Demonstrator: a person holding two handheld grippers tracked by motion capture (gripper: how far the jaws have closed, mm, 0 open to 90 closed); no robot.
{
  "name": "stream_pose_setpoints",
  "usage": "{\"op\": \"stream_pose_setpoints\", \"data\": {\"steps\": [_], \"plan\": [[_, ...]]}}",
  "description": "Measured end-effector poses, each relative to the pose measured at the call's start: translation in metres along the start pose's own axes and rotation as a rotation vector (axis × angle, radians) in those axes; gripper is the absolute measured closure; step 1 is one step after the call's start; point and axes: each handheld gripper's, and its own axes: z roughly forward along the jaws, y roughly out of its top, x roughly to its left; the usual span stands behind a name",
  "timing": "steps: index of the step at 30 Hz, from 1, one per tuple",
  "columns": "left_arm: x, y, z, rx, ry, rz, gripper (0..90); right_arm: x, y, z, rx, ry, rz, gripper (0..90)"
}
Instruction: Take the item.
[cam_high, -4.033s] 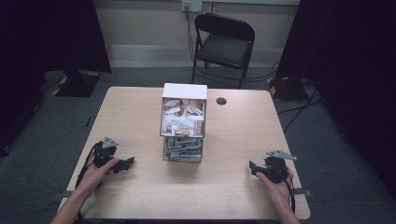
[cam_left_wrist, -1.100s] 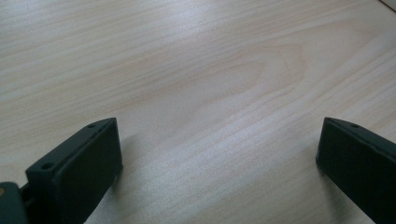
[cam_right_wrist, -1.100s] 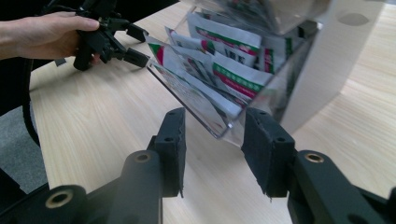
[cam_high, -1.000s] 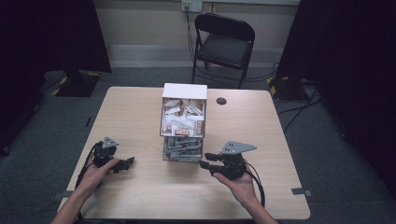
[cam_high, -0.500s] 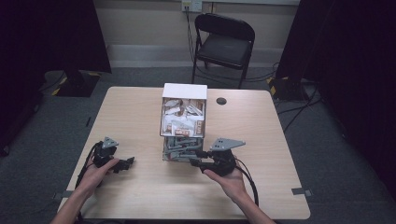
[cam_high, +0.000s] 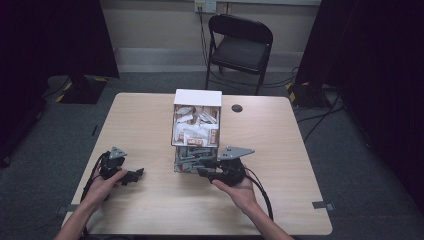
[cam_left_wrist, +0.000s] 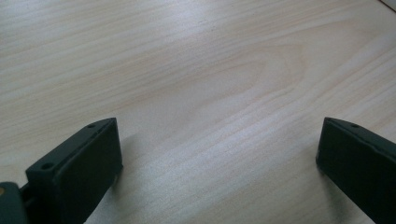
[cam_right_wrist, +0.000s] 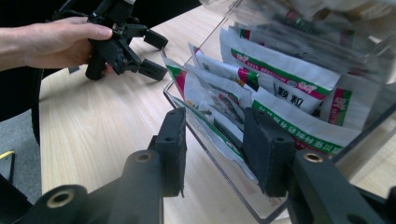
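Note:
A clear plastic dispenser (cam_high: 196, 135) with a white top stands mid-table, full of white sachets with green and red print (cam_right_wrist: 285, 88). My right gripper (cam_high: 204, 171) is at its lower opening, pointing left. In the right gripper view its jaws (cam_right_wrist: 215, 140) straddle the clear front lip (cam_right_wrist: 205, 140) and the lowest sachets' edges. They have just been closing a little, and a gap shows beside each pad. My left gripper (cam_high: 136, 175) rests on the table at the left, held by a hand, with wide-open jaws (cam_left_wrist: 219, 140) over bare wood. It also appears farther off (cam_right_wrist: 156, 53).
The light wooden table (cam_high: 150, 115) has a small black round disc (cam_high: 237, 108) behind the dispenser. A black folding chair (cam_high: 240, 45) stands beyond the far edge. A cable (cam_high: 262, 192) trails from the right gripper towards the near edge.
The right hand has come from the table's right edge leftwards to the dispenser's lower opening, creeping closer over the last second. The left hand and gripper have not moved.

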Motion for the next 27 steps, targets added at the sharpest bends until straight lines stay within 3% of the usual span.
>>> {"op": "stream_pose_setpoints", "data": {"steps": [27], "plan": [[0.000,0.000,0.000,0.000,0.000,0.000,0.0,-0.010,-0.008,0.013,0.009,0.025,0.000,82.1]]}}
